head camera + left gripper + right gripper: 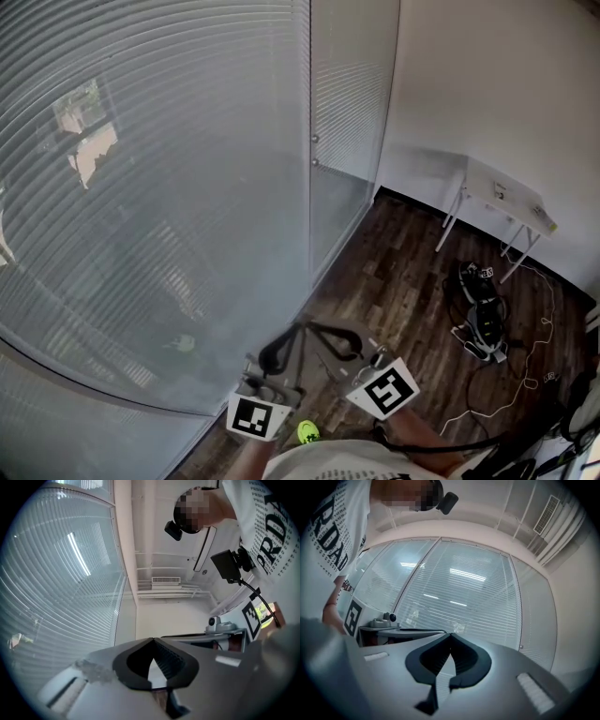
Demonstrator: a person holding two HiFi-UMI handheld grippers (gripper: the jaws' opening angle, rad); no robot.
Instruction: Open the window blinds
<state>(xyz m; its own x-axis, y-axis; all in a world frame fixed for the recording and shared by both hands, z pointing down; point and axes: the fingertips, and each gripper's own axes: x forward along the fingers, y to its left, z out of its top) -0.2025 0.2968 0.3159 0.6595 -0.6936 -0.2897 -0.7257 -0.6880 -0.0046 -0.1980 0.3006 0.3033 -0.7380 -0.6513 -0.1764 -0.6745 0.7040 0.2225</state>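
The left gripper (152, 640) and right gripper (450, 634), both pinched shut and empty, sit just right of the blinds (141, 187).

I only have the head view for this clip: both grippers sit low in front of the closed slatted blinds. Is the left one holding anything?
Observer: No. In the left gripper view, the left gripper has its jaw tips together with nothing between them.
Operator: And the right one?
Observer: In its own view the right gripper is also shut and empty. It points toward the blinds without touching them.
Operator: Is there anything high up that my view cuts off?
Observer: Yes. The right gripper view shows a ventilation grille high up, to the right of the blinds.
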